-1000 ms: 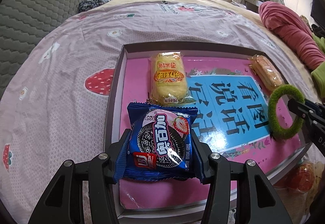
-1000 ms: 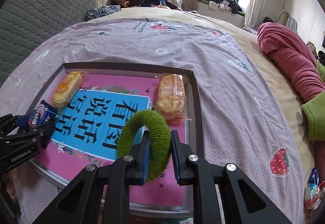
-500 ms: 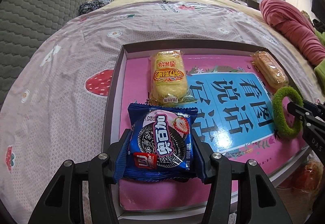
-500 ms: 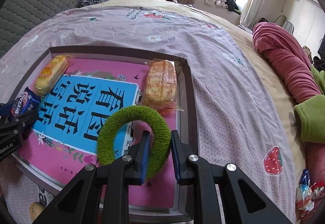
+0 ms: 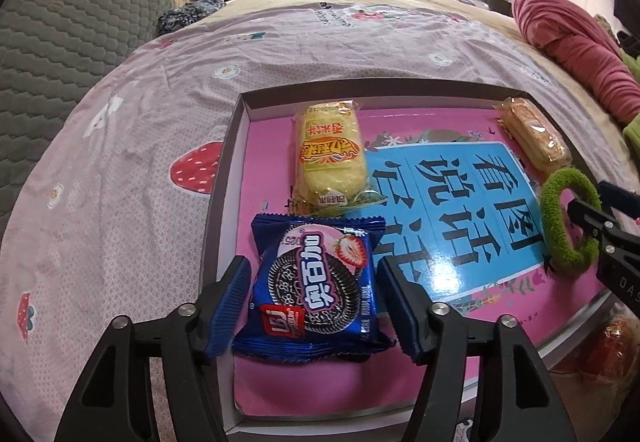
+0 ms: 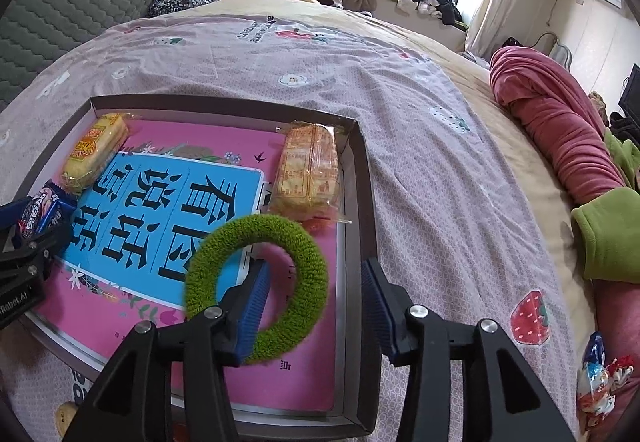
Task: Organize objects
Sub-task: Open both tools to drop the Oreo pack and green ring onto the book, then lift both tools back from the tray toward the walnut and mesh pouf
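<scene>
Step in hand: release into the tray (image 6: pixel 362 177). Both grippers are spread. Left gripper (image 5: pixel 314 306) straddles the cookie pack (image 5: pixel 316 282), near left. Right gripper (image 6: pixel 314 302) straddles the green ring (image 6: pixel 256 286), near right. Next: retract both clear.

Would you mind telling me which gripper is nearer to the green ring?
Right. The right gripper is open astride the green ring, one finger through its hole. The left gripper is across the tray, open around the blue cookie pack.
</scene>
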### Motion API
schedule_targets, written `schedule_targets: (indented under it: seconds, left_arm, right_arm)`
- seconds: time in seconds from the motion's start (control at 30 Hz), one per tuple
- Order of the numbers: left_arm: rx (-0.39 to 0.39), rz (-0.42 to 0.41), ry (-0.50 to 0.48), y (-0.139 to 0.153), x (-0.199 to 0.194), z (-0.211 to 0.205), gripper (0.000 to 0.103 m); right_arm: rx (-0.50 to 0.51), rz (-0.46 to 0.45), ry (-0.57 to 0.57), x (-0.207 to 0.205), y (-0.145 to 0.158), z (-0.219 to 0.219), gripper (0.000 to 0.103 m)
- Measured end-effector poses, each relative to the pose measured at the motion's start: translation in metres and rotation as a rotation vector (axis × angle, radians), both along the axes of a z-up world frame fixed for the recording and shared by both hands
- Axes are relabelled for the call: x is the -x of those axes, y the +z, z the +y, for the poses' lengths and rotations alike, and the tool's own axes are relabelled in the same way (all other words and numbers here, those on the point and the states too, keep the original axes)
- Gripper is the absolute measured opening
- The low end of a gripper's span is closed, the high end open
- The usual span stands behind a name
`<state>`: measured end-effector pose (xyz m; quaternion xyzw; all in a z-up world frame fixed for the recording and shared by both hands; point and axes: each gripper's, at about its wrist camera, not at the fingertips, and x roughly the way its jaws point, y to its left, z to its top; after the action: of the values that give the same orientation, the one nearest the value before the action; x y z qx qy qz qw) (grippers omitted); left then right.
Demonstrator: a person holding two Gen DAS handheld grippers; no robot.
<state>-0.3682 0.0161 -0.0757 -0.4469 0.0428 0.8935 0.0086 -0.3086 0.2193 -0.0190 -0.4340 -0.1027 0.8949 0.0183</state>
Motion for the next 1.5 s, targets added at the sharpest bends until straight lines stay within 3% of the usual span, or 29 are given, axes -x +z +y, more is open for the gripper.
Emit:
schedule_targets:
  seconds: [0.2,0.4,0.87,1.03,1.2,1.37,1.5]
  left_arm:
    - [0.028,0.002,-0.005,0.007,-0.005,0.006,0.077]
    - [-0.044,-0.012,-0.028,0.016,-0.009,0.006,0.081]
    - [-0.058,0.015,-0.027,0.034,-0.020,0.005,0.081]
    - [-0.063,0.050,-0.033,0.049,-0.029,0.007,0.088]
    - [-0.070,0.086,-0.042,0.066,-0.042,0.012,0.089]
    - [-0.068,0.112,-0.037,0.077,-0.056,0.013,0.089]
    - [-0.085,0.128,-0.018,0.082,-0.070,0.007,0.089]
  right_arm:
    - [0.008,0.024,-0.002,-0.003,0.008,0.002,0.052]
    - [0.021,0.045,-0.002,-0.007,0.016,0.003,0.054]
    - [0.034,0.104,-0.014,-0.017,0.037,0.005,0.066]
    - [0.036,0.144,-0.012,-0.026,0.053,0.004,0.073]
    - [0.030,0.185,0.002,-0.041,0.073,-0.001,0.075]
    - [0.031,0.256,0.012,-0.062,0.099,-0.005,0.088]
    - [0.048,0.301,0.020,-0.079,0.116,-0.005,0.090]
